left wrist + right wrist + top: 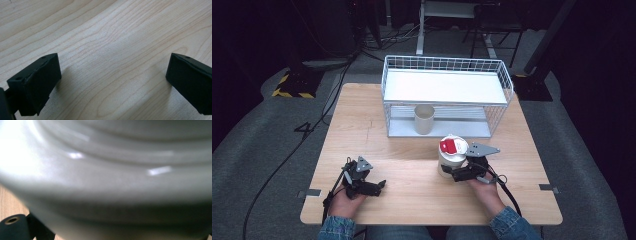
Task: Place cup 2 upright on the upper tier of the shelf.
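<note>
Nearest to where I stand are the person's two denim sleeves coming in over the near edge of the wooden worktop, each hand holding a set of tongs. The left tongs lie low on the worktop at the near left, pointing toward the middle; in the left gripper view the two black jaws stand wide apart, released, with bare wood grain between them and their shadows falling on the surface.

The right tongs are at the near right, pressed up against a white jar that stands upright on the worktop, its lid carrying a red and white label. In the right gripper view the jar's pale, glossy ribbed wall sits right up against the lens, blurred, with one black jaw tip showing at the lower left beside it. The jaws appear to sit on either side of the jar's lower body, but I cannot tell whether they are actually clenched on it.

Farther back, a white wire shelf rack stands across the far half of the worktop. A plain beige cup stands upright on its lower level, under the flat upper shelf, well apart from the jar.
</note>
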{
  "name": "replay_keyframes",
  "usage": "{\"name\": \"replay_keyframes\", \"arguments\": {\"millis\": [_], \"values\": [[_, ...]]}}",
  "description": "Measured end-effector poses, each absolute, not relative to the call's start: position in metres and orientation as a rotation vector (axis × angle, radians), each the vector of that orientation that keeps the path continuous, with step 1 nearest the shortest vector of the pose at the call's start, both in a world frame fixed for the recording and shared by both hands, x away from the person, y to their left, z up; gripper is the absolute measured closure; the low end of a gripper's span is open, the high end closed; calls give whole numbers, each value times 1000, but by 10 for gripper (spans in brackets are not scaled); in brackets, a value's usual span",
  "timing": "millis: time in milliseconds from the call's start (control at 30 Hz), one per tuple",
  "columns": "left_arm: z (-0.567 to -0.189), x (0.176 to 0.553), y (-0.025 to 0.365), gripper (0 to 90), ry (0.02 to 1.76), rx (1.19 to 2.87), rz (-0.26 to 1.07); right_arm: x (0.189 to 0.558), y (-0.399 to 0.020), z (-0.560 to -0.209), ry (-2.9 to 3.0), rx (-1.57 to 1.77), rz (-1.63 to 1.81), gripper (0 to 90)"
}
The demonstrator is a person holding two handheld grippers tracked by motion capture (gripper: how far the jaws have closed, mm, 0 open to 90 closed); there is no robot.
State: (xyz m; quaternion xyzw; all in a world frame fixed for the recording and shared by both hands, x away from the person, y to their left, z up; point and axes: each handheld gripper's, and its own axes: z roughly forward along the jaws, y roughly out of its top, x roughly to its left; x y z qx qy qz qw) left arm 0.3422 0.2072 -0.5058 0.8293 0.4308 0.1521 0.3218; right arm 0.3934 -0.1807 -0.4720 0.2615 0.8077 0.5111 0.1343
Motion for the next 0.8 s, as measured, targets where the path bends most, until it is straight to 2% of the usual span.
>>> {"name": "replay_keyframes", "arguments": {"millis": [500, 800], "values": [[-506, 342, 207, 5, 1131, 2178, 399, 399, -186, -467, 2338, 773, 1470, 97], [-506, 342, 207, 5, 1131, 2178, 400, 403, -189, -449, 2329, 786, 1491, 97]]}}
